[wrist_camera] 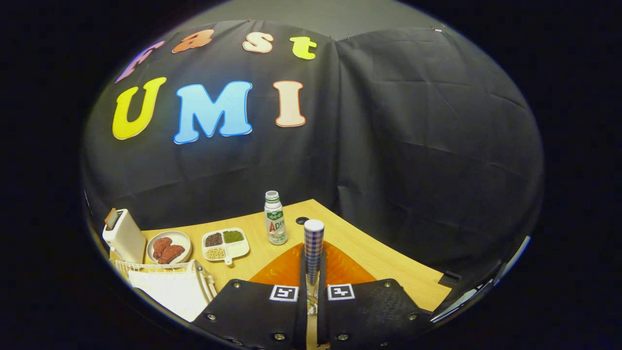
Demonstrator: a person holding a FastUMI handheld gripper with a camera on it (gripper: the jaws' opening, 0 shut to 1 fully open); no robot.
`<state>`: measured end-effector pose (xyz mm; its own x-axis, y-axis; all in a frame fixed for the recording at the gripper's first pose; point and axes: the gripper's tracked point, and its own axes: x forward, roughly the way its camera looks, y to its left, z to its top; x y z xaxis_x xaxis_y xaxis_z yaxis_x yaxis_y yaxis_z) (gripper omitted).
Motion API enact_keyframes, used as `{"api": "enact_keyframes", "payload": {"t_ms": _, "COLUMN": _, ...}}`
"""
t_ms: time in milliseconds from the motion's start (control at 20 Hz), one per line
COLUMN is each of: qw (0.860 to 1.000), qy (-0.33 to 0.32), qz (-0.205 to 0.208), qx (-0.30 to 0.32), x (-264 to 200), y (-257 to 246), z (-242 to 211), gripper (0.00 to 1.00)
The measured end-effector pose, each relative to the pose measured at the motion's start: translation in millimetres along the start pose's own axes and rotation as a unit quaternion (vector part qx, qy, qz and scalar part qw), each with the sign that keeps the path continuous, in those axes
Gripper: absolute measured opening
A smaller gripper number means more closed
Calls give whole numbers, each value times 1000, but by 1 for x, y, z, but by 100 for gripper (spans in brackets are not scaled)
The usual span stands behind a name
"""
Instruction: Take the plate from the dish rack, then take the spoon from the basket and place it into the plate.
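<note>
My gripper [312, 297] is shut on the spoon [313, 248], with both black fingers pressed against its metal neck. The spoon's blue-and-white checked handle stands upright between the fingers, its white end on top. The orange plate [347, 268] lies on the wooden table directly beneath and just ahead of the fingers, which cover its near part. A white wire dish rack [167, 284] sits to the left of the fingers, a little lower than the plate.
Beyond the plate stands a small white bottle [275, 218] with a green cap. Left of it are a divided tray of beans [226, 245], a round dish of meat [168, 248] and a white toaster [124, 236]. The table's edge [388, 253] runs diagonally on the right.
</note>
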<state>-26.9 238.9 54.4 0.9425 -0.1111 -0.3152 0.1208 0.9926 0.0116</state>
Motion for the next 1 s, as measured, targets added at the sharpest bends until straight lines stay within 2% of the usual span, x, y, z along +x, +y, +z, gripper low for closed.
{"api": "enact_keyframes", "payload": {"t_ms": 200, "qw": 999, "qy": 3, "qz": 31, "qx": -28, "x": -49, "y": 26, "z": -19, "gripper": 8}}
{"api": "enact_keyframes", "payload": {"t_ms": 550, "qw": 988, "qy": 54, "qz": 116, "qx": -85, "x": -130, "y": 83, "z": -98, "gripper": 8}}
{"api": "enact_keyframes", "payload": {"t_ms": 750, "qw": 980, "qy": 81, "qz": 155, "qx": -93, "x": -160, "y": 108, "z": -132, "gripper": 8}}
{"api": "enact_keyframes", "payload": {"t_ms": 1000, "qw": 973, "qy": 101, "qz": 179, "qx": -106, "x": -171, "y": 124, "z": -164, "gripper": 8}}
